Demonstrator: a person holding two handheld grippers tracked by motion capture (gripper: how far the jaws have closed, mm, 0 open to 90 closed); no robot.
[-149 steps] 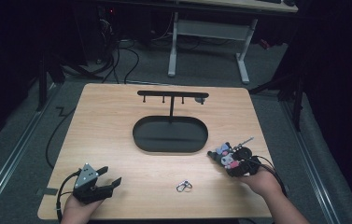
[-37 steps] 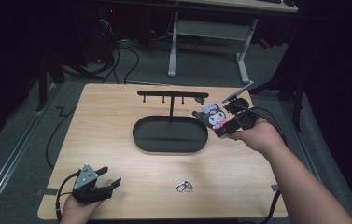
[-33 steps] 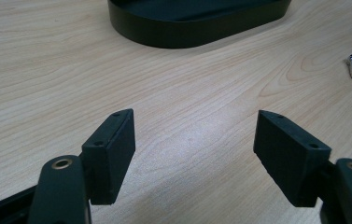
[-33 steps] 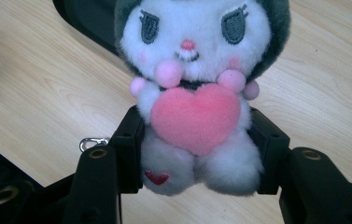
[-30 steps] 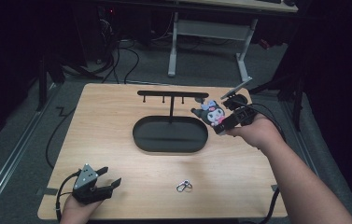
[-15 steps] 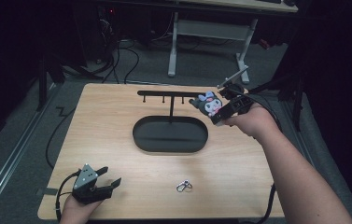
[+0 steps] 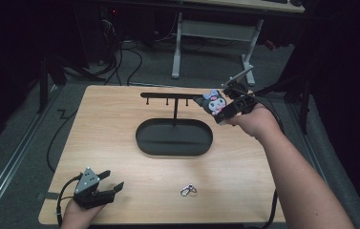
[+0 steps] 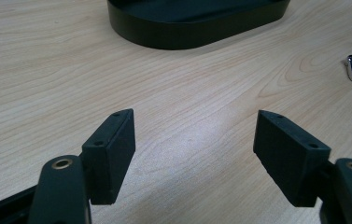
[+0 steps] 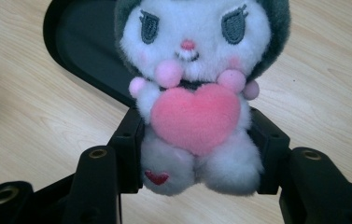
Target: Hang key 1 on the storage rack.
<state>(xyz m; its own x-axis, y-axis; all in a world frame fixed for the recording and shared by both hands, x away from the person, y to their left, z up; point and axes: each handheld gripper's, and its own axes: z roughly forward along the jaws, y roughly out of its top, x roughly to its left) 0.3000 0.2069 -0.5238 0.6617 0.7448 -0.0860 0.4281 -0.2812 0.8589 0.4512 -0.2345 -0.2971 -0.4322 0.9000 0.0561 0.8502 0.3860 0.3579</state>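
Right tongs (image 7: 216, 110): your R hand holds them up over the far right of the tabletop (image 7: 111, 129), jaws clamped on the plush toy (image 9: 197, 98) at its lower body, both sides.
Plush toy: white face, grey-black hood, pink heart at the chest, small red heart on one leg; it sits just beside the right end of the rack bar (image 7: 168, 96), above the tray's right edge.
Left tongs (image 8: 194, 149): your L hand rests them at the near left corner, jaws wide, nothing between them.
Tray (image 7: 174, 137): black oval, mid tabletop, with the rack post rising from it.
Clip (image 7: 187, 191): small metal ring/clasp, near edge, well apart from both tongs.
Writing/brands: none legible on toy, tongs or tray.
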